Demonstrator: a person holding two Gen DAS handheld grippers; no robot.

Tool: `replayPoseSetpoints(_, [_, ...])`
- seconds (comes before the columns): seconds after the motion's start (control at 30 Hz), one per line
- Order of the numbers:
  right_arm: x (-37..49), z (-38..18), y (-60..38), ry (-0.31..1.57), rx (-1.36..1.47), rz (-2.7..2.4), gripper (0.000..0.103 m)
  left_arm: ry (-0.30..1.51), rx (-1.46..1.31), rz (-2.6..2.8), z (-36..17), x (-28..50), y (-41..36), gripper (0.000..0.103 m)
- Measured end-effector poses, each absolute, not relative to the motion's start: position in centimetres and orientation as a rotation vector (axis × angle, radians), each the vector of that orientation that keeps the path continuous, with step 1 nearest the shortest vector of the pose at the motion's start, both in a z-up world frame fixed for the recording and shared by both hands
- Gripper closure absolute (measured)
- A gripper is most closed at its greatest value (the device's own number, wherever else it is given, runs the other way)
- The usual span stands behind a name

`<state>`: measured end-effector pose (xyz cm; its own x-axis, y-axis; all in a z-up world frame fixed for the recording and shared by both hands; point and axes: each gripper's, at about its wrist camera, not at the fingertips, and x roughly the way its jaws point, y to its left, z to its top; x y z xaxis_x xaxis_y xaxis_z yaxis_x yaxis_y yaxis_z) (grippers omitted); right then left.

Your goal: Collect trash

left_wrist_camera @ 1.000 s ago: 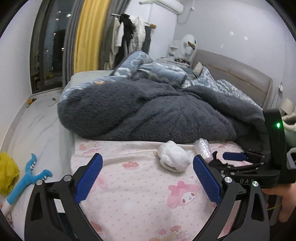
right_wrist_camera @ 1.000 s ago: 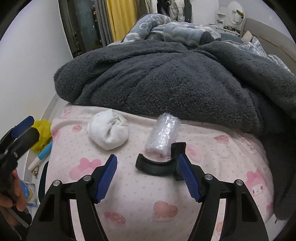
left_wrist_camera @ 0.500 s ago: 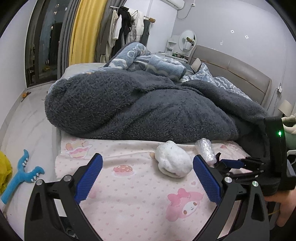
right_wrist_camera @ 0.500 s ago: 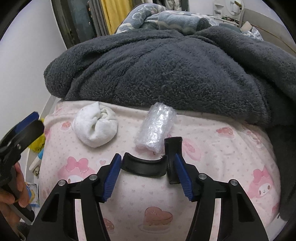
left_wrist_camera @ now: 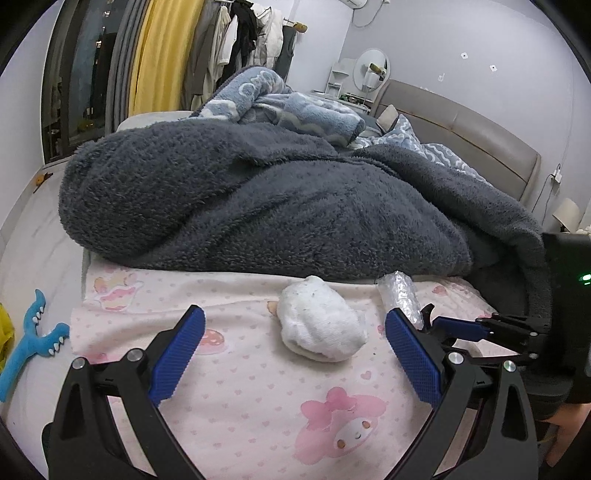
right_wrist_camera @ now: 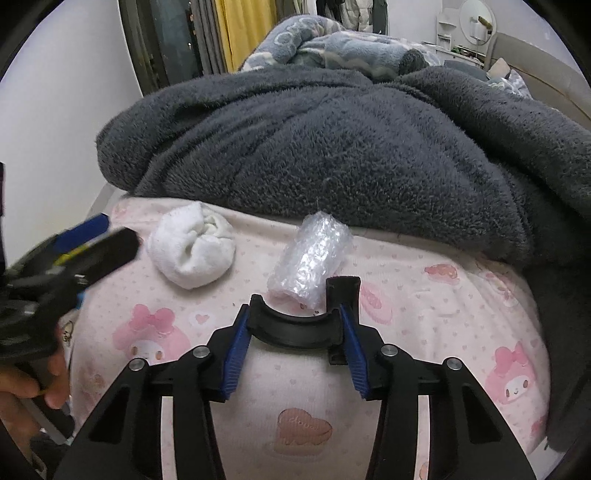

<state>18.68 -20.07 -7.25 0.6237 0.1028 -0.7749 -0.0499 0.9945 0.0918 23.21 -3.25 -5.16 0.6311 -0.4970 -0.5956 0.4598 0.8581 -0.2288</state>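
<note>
Left wrist view: blue toy (left_wrist_camera: 33, 339) on the floor at far left, seen only here; the clothes rail (left_wrist_camera: 255, 33) and round mirror (left_wrist_camera: 371, 68) at the back show best here too.
Left gripper (left_wrist_camera: 295, 354): jaws spread wide and released, hovering above the pink sheet (left_wrist_camera: 236, 406) with nothing between the pads.
White wad (left_wrist_camera: 319, 325): lies on the sheet between the left gripper's fingertips in this view (not touched by them).
Bubble-wrap roll (left_wrist_camera: 400, 295): right of the wad, just in front of the grey fleece blanket (left_wrist_camera: 258, 206).
Right wrist view: left gripper (right_wrist_camera: 55, 266) blurred at the left edge, a hand under it.
Wad and roll: the wad (right_wrist_camera: 192, 251) left, the roll (right_wrist_camera: 310, 262) centre, apart from each other.
Right gripper (right_wrist_camera: 291, 328): clenched on a black curved plastic piece (right_wrist_camera: 295, 325), its pads pressing both ends; the piece sits just at the roll's near end (contact unclear).
Writing: a heart print (right_wrist_camera: 304, 428) on the sheet carries small lettering, too faint to read; cartoon rabbit faces (right_wrist_camera: 151, 345) repeat across the fabric.
</note>
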Motion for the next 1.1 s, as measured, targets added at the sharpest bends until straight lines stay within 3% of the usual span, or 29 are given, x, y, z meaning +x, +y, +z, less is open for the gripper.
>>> replayPoseSetpoints(0.57, [16.7,-3.7,-24.0,0.757,0.111,0.097,0.055,0.787,-0.036,-0.498,-7.0,24.7,-6.9,0.006])
replayPoseSetpoints(0.63, [16.6,-3.7,-24.7,0.755,0.125,0.098,0.055,0.798,-0.047,-0.499,-7.1,24.8,-7.3,0.01])
replayPoseSetpoints(0.7, [16.4,-3.6,-24.9,0.752,0.126,0.097,0.055,0.816,-0.042,-0.493,-7.4,24.9,-7.7,0.023])
replayPoseSetpoints(0.77, [16.3,-3.5,-25.2,0.743,0.128,0.099,0.055,0.834,-0.02,-0.479,-7.7,25.0,-8.2,0.025])
replayPoseSetpoints(0.9, [16.0,-3.4,-26.0,0.73,0.127,0.101,0.055,0.844,0.004,-0.47,-7.9,25.1,-8.7,0.04])
replayPoseSetpoints(1.1, [15.6,-3.7,-26.7,0.737,0.169,0.125,0.055,0.831,0.005,-0.467,-7.3,24.4,-8.7,0.052])
